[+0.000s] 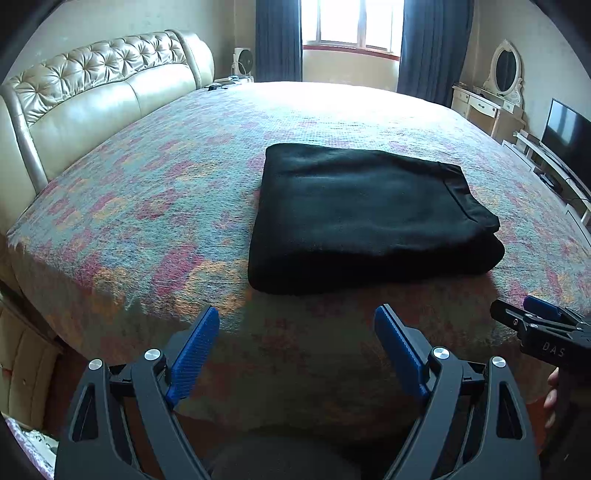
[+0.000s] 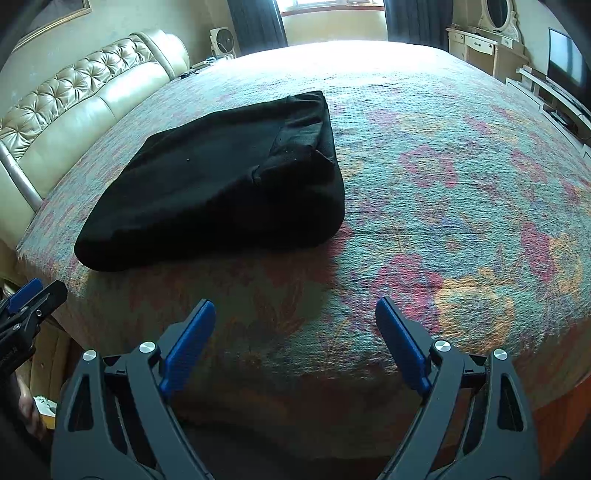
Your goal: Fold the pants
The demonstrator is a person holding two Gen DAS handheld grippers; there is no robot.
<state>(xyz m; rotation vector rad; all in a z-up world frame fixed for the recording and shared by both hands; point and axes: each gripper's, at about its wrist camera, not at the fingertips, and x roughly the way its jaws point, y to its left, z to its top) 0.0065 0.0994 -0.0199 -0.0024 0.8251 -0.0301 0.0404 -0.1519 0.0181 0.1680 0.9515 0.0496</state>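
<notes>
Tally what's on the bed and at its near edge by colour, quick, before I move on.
Black folded pants: 1
Multicoloured bedspread: 1
Blue-padded grippers, both open and clear of the pants: 2, left gripper and right gripper
Total: 4

Home bedroom. Large bed [image 1: 177, 177] with multicolour floral quilted cover fills most of both views; tufted cream leather headboard [image 1: 99, 92] runs along its left edge. Window [image 1: 352, 22] with dark blue curtains [image 1: 279, 40] beyond the far edge of the bed, daylight coming in. Small white fan [image 1: 242, 61] by the far-left corner of the bed. Cream dressing table [image 1: 484, 107] with oval mirror [image 1: 506, 70] past the far-right corner. Flat TV [image 1: 569, 140] on a low white stand [image 1: 554, 173] along the right wall. Folded black pants [image 1: 365, 218] lie on the bed near its near edge
</notes>
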